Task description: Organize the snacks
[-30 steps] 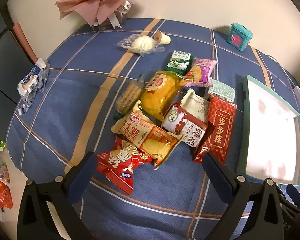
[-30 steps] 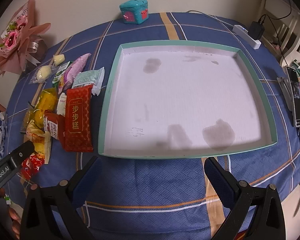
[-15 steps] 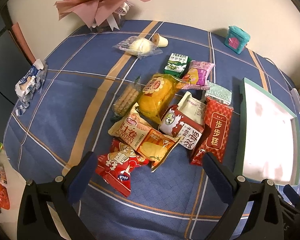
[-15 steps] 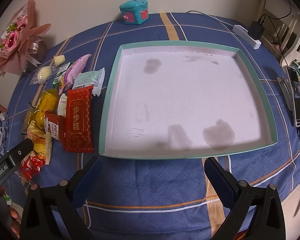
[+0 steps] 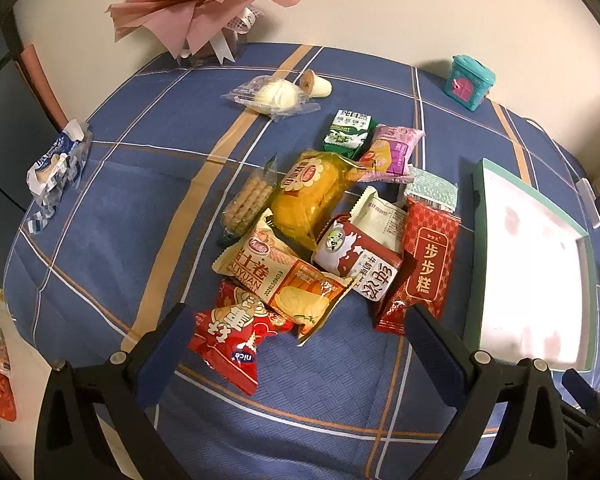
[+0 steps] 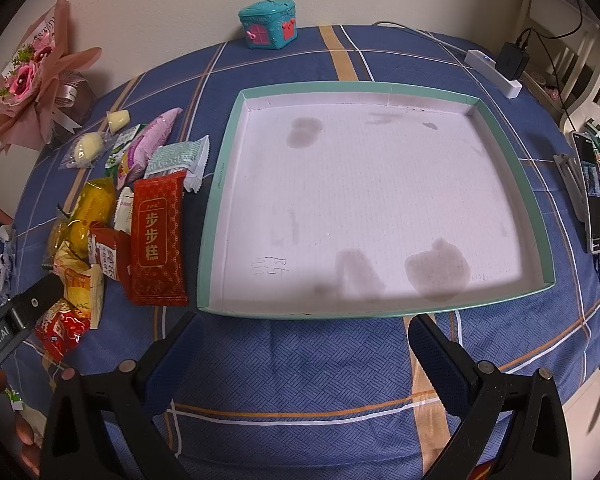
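A pile of snack packets lies on the blue checked tablecloth: a small red packet, a cream egg-roll packet, a yellow cake packet, a milk-candy packet and a long red packet, which also shows in the right wrist view. My left gripper is open and empty, hovering just before the small red packet. A teal-rimmed white tray stands empty to the right of the pile. My right gripper is open and empty, hovering at the tray's near edge.
A pink bouquet and a teal toy house stand at the table's back. A blue-white wrapper lies far left. A phone and a power strip lie at the right of the tray.
My left gripper has drawn back and to the left a little, so the snack pile sits further right and the tray has slid toward the edge. The right gripper has barely moved.
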The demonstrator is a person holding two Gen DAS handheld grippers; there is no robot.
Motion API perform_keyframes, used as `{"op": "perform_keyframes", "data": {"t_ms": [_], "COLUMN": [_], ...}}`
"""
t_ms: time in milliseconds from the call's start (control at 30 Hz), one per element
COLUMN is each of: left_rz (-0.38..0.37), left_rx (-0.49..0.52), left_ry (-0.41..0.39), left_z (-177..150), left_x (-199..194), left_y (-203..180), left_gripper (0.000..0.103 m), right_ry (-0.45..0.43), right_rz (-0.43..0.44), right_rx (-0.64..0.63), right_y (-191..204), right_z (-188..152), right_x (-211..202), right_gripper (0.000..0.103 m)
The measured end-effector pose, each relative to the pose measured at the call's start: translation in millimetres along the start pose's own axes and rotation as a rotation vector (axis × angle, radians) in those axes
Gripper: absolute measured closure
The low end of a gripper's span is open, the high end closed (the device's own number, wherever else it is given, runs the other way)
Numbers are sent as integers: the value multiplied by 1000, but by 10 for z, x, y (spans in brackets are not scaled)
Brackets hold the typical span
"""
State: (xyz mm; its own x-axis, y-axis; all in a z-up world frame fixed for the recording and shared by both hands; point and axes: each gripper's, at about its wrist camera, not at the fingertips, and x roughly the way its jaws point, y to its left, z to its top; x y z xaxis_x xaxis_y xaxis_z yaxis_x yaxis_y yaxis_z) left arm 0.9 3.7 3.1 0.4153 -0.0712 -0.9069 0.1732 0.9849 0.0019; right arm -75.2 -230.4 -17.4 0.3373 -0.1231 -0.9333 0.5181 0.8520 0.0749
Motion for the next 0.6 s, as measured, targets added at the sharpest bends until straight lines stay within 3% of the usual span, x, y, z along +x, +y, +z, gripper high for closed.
{"op": "perform_keyframes", "data": {"t_ms": [267, 433, 600], "left_rz": [19, 23, -9], "left_rx": [-30, -136, -223], "left_ry": [6, 7, 56], "left_z": [18, 57, 68], "left_x": [1, 16, 159], "left_y": [88, 369, 552], "left_gripper": [0, 0, 0], "right_ry": [-1, -49, -77], "right_rz": [0, 38, 98], "right_rx": [-6, -18, -59], "right_y": [2, 109, 349], "right_z": [6, 89, 203], "right_x": [-9, -63, -74], "right_gripper": [0, 0, 0]}}
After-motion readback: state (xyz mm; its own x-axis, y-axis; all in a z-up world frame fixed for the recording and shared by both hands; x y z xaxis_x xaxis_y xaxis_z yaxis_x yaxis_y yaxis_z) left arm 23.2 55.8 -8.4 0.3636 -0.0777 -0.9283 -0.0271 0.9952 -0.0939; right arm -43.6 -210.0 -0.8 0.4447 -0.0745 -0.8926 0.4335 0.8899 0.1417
